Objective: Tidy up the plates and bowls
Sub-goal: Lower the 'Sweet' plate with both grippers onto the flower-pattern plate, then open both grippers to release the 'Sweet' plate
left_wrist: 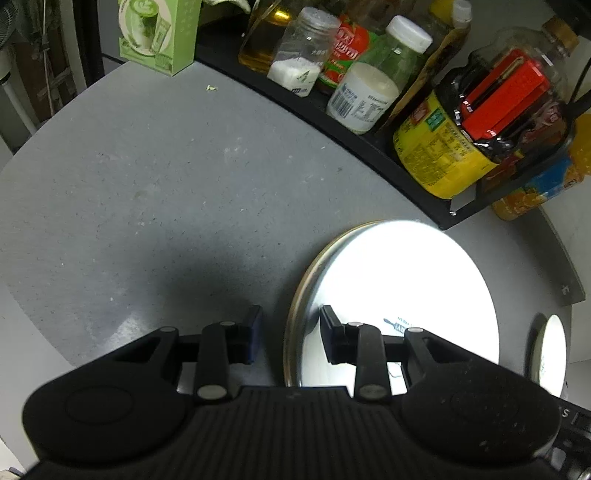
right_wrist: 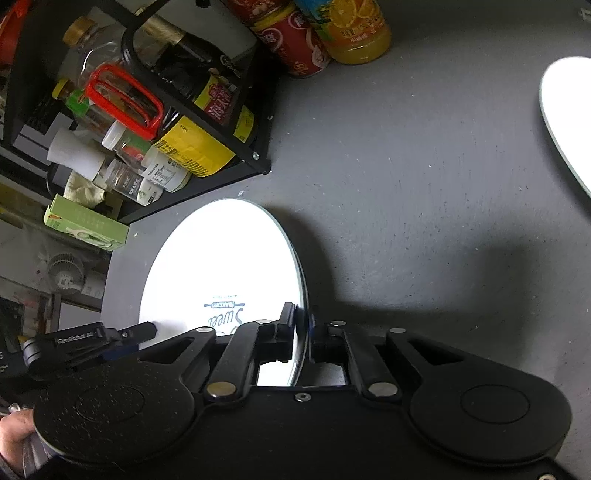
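Observation:
A large white plate (left_wrist: 399, 295) with a small printed logo is over the grey counter (left_wrist: 147, 184). My left gripper (left_wrist: 291, 332) is open, and the plate's left rim sits between its two fingers without being clamped. In the right wrist view the same plate (right_wrist: 221, 266) stands nearly edge-on, and my right gripper (right_wrist: 302, 326) is shut on its near rim. The left gripper (right_wrist: 144, 334) reaches the plate's opposite rim there. A second white dish (right_wrist: 569, 122) lies further along the counter, also seen as a dish (left_wrist: 550, 354) at the right edge.
A black wire rack (left_wrist: 369, 155) packed with condiment jars and bottles runs along the counter's back, close behind the plate. A green box (left_wrist: 159, 33) stands at its far end. An orange juice bottle (right_wrist: 354, 29) and a red can (right_wrist: 295, 40) stand beside the rack. A hand (right_wrist: 14, 432) shows at lower left.

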### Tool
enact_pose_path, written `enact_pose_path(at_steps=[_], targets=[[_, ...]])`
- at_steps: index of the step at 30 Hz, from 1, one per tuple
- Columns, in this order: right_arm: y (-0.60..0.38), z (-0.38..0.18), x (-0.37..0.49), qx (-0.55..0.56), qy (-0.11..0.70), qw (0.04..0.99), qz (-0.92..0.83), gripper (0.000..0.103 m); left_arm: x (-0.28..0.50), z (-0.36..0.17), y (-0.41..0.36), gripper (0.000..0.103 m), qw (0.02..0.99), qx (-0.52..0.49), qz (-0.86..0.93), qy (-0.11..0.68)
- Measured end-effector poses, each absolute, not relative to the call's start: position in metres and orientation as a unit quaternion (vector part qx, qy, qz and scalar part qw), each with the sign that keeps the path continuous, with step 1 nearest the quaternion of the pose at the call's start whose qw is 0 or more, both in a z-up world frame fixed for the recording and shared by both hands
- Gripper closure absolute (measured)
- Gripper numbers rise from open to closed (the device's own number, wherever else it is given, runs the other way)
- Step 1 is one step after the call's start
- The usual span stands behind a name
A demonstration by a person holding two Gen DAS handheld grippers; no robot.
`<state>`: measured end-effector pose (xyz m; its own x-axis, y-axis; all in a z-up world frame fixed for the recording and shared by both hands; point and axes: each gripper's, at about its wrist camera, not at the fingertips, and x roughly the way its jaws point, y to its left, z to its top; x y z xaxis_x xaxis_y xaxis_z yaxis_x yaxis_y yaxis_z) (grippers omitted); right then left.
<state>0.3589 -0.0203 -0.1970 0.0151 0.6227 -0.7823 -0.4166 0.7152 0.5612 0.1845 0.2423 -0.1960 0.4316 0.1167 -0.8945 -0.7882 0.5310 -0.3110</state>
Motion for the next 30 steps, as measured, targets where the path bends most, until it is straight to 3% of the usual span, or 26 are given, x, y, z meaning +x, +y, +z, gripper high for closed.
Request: enact_pose_path(at_steps=[10, 18, 23, 27, 30], targets=[[-0.014, -0.19, 0.358, 0.058, 0.587, 0.72, 0.365, 0.094, 0.187, -0.202, 0.245, 0.072, 0.751, -0.399, 0.295, 0.435], [-0.02, -0.186, 0.364, 0.061, 0.579, 0.728, 0.361, 0.087, 0.195, -0.183, 0.247, 0.072, 0.761, -0.377, 0.298, 0.436], [-0.028, -0.175, 0.371, 0.061, 0.563, 0.74, 0.363, 0.062, 0.205, -0.167, 0.246, 0.07, 0.77, -0.373, 0.289, 0.43], [-0.036, -0.166, 0.377, 0.065, 0.551, 0.75, 0.359, 0.052, 0.22, -0.154, 0.241, 0.065, 0.78, -0.36, 0.28, 0.429], [-0.044, -0.158, 0.383, 0.069, 0.542, 0.759, 0.353, 0.043, 0.234, -0.145, 0.235, 0.055, 0.786, -0.344, 0.278, 0.432]])
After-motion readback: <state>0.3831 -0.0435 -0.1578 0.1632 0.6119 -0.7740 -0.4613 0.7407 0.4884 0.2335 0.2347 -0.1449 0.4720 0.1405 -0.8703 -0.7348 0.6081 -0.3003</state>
